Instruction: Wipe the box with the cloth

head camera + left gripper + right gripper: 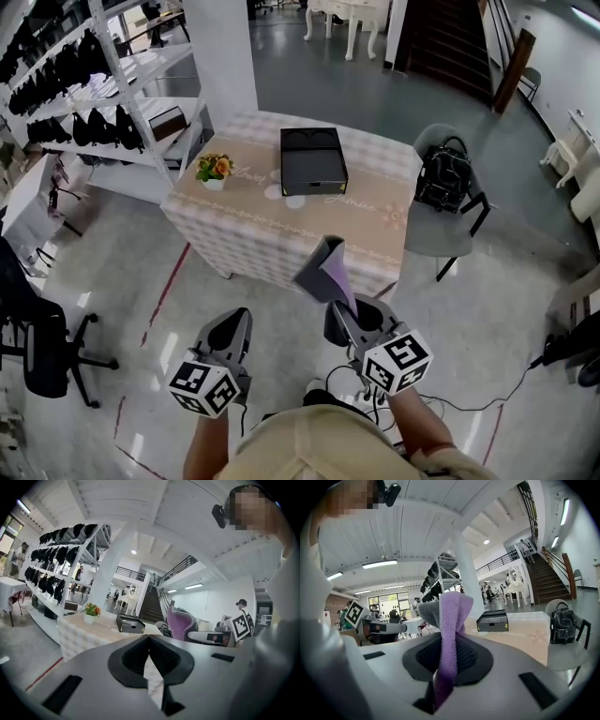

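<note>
Fingers of your right gripper (339, 319) pinch the purple cloth (323, 267), well short of the black box (313, 159). Left gripper (236, 323): fingers closed, empty.

One box (313, 159) and one flowerpot (214, 171) on the counter (253, 230); one cloth (325, 272); one left hand-held gripper (238, 321), one right hand-held gripper (338, 317); one bag (443, 176); one grey chair (433, 236); one office chair (42, 342).

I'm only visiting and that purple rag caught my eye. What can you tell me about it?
The cloth is soft and fuzzy, purple on one face and grey on the other. It stands pinched between the shut jaws of the right gripper, its top folded and flopping over above them. It is in the air before the table, touching nothing else, well apart from the black box.
</note>
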A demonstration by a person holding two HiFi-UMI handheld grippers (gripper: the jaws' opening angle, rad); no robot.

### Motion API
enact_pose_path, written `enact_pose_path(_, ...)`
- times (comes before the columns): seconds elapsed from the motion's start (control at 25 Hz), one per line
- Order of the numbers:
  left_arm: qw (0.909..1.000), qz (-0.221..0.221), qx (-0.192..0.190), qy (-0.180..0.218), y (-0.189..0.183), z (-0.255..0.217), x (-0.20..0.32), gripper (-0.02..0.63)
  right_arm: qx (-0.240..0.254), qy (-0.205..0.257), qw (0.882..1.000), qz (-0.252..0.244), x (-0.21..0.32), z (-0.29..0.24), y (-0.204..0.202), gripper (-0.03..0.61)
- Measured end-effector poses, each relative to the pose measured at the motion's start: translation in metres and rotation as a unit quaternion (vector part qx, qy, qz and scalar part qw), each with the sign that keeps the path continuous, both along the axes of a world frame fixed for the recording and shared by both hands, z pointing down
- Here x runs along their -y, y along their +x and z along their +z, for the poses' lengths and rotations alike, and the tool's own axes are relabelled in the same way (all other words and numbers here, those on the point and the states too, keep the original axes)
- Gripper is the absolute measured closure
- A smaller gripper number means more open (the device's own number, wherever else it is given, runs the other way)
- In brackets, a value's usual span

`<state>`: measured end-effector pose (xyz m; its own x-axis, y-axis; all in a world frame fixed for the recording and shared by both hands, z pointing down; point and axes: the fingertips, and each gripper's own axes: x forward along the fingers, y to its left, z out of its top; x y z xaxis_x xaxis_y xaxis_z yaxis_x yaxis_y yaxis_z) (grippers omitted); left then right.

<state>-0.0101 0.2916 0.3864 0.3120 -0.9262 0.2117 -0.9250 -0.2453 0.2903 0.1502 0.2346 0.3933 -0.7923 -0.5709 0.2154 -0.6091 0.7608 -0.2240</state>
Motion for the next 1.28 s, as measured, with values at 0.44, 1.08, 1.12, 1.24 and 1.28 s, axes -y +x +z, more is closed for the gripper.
enact_pose_path(0.44,0.9999,0.004,0.009,-0.003,0.024,0.008,0.058,0.597,-0.001,-0.013,1.000,0.012,0.056,0.017,0.024,0.523)
enact_pose_path(1.08,0.9967,0.076,0.028,-0.001,-0.018,0.037,0.187,0.595,-0.032,-0.022,0.994,0.107,0.163,0.029,0.004,0.523)
enact_pose_path(1.12,0.9960,0.085,0.028,0.001,-0.023,0.037,0.199,0.595,-0.035,-0.021,0.992,0.117,0.175,0.027,0.001,0.523)
enact_pose_path(1.24,0.9936,0.110,0.027,0.000,-0.036,0.039,0.230,0.592,-0.044,-0.018,0.988,0.149,0.211,0.021,-0.008,0.523)
enact_pose_path(1.28,0.9927,0.117,0.027,-0.002,-0.041,0.040,0.239,0.591,-0.047,-0.017,0.986,0.159,0.222,0.018,-0.010,0.523)
